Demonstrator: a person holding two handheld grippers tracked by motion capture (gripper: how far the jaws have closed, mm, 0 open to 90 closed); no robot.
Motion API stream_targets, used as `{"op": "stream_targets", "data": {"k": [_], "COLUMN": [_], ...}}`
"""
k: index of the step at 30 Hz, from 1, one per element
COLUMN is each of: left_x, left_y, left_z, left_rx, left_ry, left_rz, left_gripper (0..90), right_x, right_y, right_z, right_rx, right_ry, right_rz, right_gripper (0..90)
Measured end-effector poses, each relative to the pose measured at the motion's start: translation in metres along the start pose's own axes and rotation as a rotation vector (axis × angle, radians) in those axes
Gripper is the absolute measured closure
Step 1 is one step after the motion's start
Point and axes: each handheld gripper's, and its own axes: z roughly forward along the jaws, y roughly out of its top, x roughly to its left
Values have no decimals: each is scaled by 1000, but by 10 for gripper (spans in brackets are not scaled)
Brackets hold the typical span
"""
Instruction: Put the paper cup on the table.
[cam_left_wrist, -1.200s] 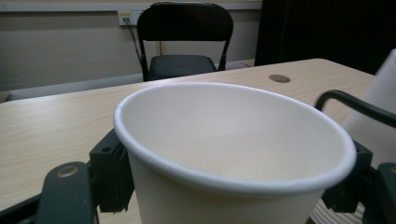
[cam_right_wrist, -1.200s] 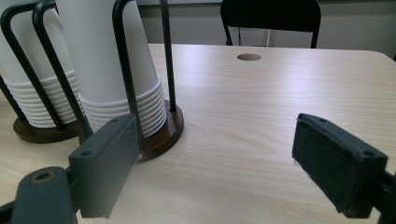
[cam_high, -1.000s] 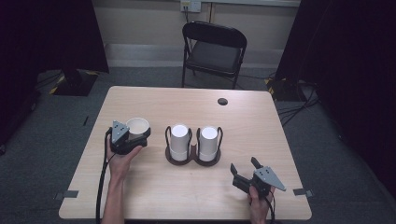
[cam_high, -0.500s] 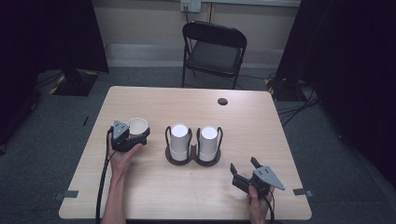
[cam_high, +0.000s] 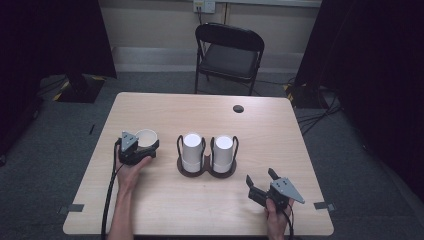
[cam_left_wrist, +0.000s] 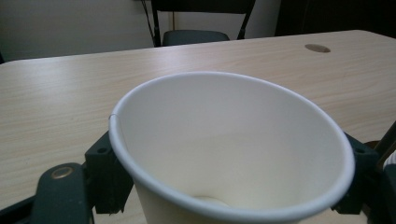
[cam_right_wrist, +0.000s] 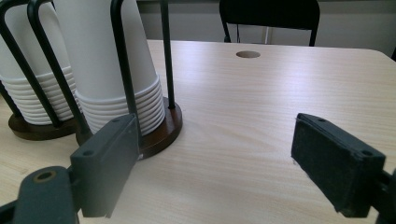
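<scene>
cup: a white paper cup (cam_high: 146, 137) is standing upright at the left of the tabletop (cam_high: 280, 125) in the high view, mouth up.
left claw: the left claw (cam_high: 141, 148) is bracketing the cup (cam_left_wrist: 233, 154); its jaws have just been spreading, so contact is uncertain.
right claw: the right claw (cam_high: 260, 182) is sitting spread and empty at lower right.
handling: probably light, thin-walled and crushable.
hold: low on the wall, squeezing gently.
nearby: two cup stacks in a wire holder (cam_high: 207, 167) are standing at centre.
</scene>
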Motion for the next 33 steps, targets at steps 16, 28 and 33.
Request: {"op": "stream_targets", "data": {"k": [16, 28, 33], "left_x": [1, -1, 0], "left_y": [-2, -5, -5], "left_z": [1, -1, -6], "left_rx": [31, 90, 117], "left_ry": [-13, 23, 57], "left_rz": [-27, -2, -6], "left_gripper": [157, 157, 157], "right_x": [0, -1, -1], "right_y": [0, 0, 0], "right_z": [0, 0, -1], "right_rx": [-1, -6, -7], "right_ry": [3, 6, 9], "right_rz": [0, 1, 4], "right_gripper": [147, 146, 146]}}
